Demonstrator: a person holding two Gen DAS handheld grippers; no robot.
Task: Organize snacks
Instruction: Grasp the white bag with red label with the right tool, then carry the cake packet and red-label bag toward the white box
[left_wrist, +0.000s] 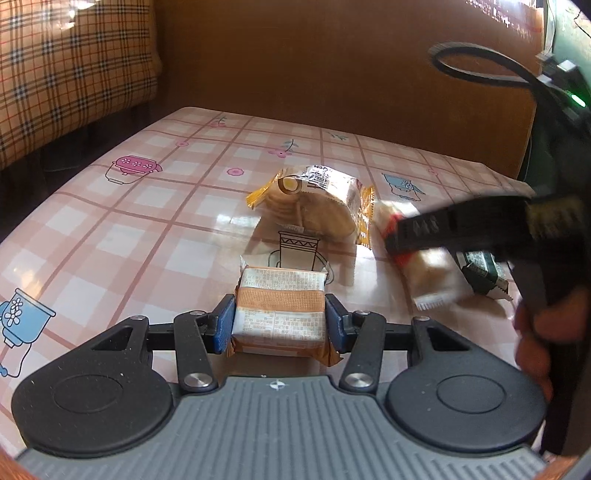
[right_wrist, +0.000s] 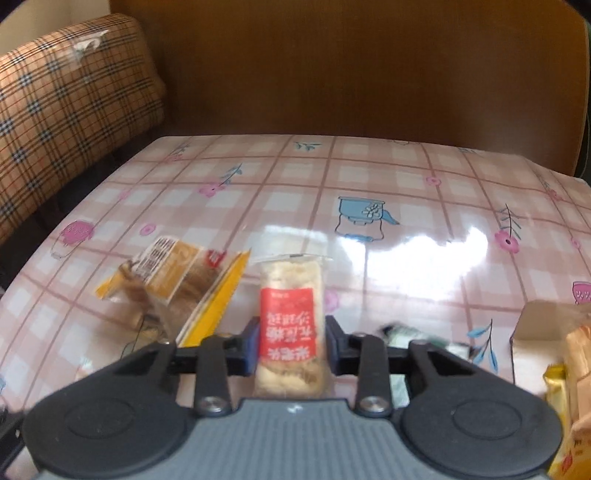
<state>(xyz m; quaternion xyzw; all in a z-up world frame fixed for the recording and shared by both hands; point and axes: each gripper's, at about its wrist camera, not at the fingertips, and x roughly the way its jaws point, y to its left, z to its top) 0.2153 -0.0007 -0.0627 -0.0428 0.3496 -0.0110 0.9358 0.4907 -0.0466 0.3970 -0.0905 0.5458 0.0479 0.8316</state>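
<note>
Left gripper clamps a square white snack pack with an orange band, blue pads pressed on both sides, low centre of the left wrist view, on the pink checked plastic tablecloth. Right gripper holds a clear-wrapped pale rice cracker bar with a red label, centre of the right wrist view. A yellow-edged biscuit pack lies mid-frame in the left view.

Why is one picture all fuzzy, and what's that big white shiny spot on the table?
Right wrist view: the whole picture is smeared, so the red-label snack and tablecloth look soft; the white patch is light glaring off the shiny cloth. Left wrist view: mostly sharp, the orange-banded snack is crisp, only the right gripper is blurred.
</note>
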